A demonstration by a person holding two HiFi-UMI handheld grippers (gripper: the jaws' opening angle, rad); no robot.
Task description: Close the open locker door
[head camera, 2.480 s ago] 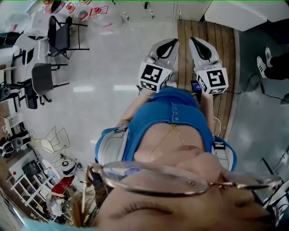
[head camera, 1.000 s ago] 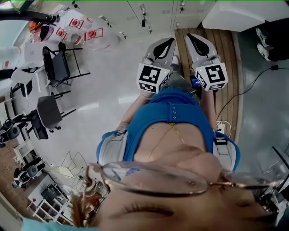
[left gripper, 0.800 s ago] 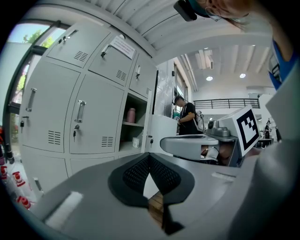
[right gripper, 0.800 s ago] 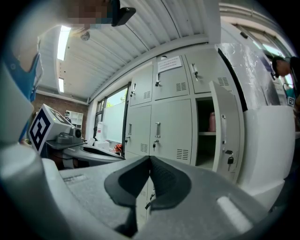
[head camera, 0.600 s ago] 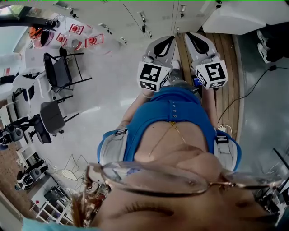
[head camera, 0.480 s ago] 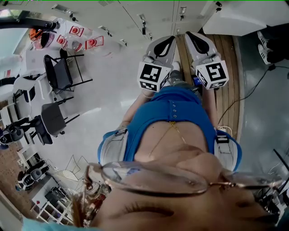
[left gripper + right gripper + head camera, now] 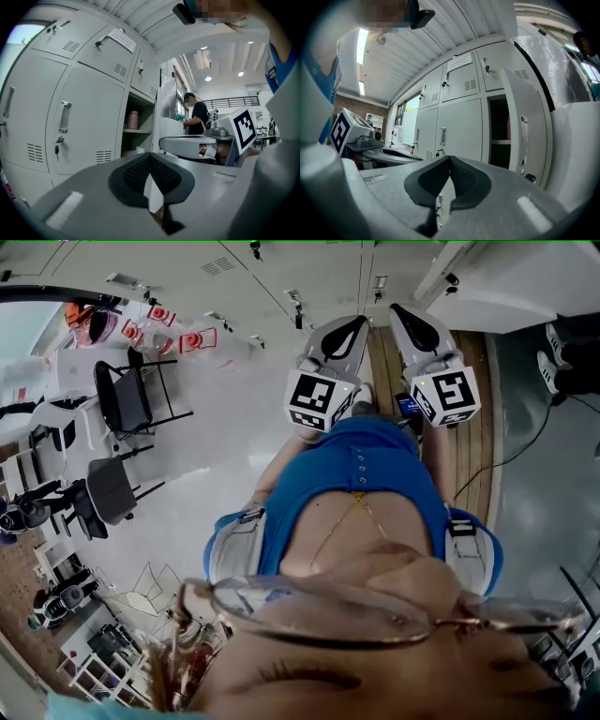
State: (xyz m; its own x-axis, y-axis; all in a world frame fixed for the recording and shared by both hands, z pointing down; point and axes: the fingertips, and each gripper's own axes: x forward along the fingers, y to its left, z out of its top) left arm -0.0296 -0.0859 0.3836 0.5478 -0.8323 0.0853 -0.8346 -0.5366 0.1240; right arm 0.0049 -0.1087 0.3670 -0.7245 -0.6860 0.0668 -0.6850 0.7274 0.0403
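**Lockers draw nearer, door still open**
More of the grey steel lockers [image 7: 328, 268] shows than a moment ago, above the glossy pale floor [image 7: 216, 456] and a slatted wooden platform [image 7: 473, 427]. The flat, bar-handled door [image 7: 525, 136] stands ajar ahead. The left gripper [image 7: 150, 157] and right gripper [image 7: 450, 159] are clenched and empty.

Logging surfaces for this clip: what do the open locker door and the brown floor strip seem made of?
Open locker door: likely painted sheet metal, pale grey, satin; vent slots and a shiny handle suggest it.
Floor strip: looks like wood planks, brown with parallel seams; could be laminate.
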